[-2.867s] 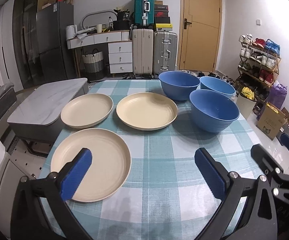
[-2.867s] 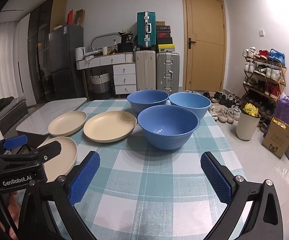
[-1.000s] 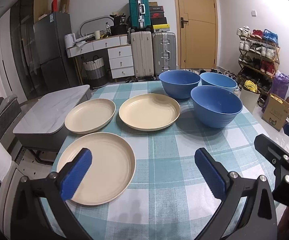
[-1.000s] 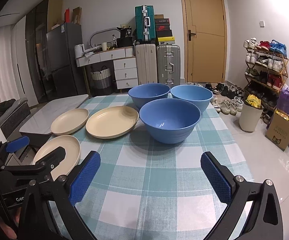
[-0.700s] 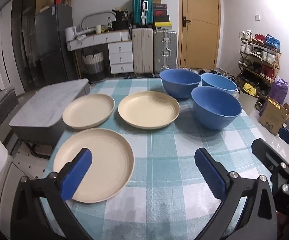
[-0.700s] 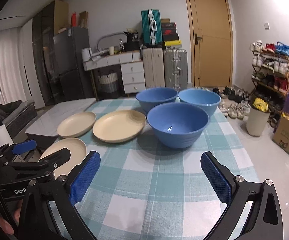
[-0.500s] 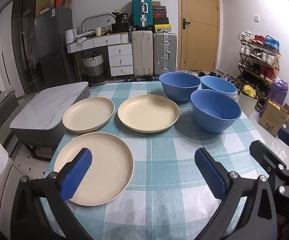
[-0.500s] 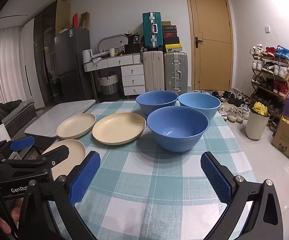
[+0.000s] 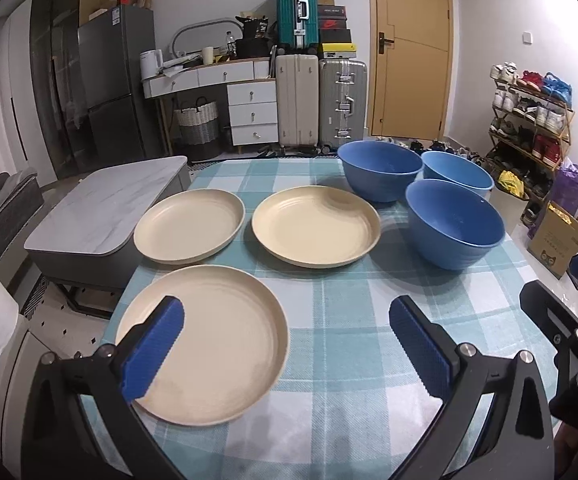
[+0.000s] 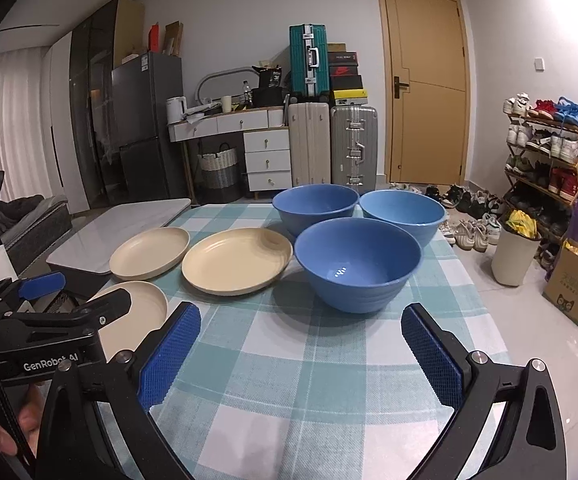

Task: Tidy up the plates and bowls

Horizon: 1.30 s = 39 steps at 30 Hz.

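Your left gripper [image 9: 287,344] is spread wide and holds nothing, its left pad over the nearest plate [image 9: 225,344]. Your right gripper [image 10: 301,350] is just as wide and empty above the checked tablecloth [image 10: 289,360]. Two more plates [image 9: 189,224] [image 9: 316,225] lie side by side beyond, and three blue bowls [image 10: 358,262] [image 10: 315,202] [image 10: 403,210] cluster close together to their right
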Each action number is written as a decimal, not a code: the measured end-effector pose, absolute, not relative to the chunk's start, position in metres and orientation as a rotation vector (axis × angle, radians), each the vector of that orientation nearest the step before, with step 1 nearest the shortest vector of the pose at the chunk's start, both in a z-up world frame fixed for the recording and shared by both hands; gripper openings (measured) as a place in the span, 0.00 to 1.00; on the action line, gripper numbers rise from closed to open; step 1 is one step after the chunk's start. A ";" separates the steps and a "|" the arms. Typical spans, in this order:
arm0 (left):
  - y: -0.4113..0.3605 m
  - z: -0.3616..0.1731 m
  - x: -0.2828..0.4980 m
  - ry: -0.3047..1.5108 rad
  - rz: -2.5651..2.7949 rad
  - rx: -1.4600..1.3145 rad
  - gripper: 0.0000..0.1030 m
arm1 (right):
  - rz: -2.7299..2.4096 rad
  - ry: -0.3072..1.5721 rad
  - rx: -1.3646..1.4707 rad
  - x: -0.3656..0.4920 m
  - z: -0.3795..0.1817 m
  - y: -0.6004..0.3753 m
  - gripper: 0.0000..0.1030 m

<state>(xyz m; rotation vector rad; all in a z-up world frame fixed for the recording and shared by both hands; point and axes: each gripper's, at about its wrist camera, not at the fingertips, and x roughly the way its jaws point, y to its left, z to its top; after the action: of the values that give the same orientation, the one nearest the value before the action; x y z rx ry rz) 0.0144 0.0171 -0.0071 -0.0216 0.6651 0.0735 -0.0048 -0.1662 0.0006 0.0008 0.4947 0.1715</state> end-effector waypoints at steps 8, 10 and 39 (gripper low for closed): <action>0.045 -0.005 0.040 0.676 0.119 -0.044 1.00 | 0.248 0.510 -0.058 0.036 0.007 -0.129 1.00; 0.059 -0.003 0.048 0.678 0.146 -0.054 1.00 | 0.273 0.514 -0.067 0.051 0.013 -0.116 1.00; 0.194 -0.027 0.168 0.784 0.306 -0.118 1.00 | 0.589 0.571 -0.226 0.240 0.024 0.085 1.00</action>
<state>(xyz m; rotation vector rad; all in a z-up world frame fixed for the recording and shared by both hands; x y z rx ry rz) 0.1676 0.1941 -0.0271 -0.1175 0.7837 0.3060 0.2402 0.0854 0.0239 -0.2258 0.5706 0.5889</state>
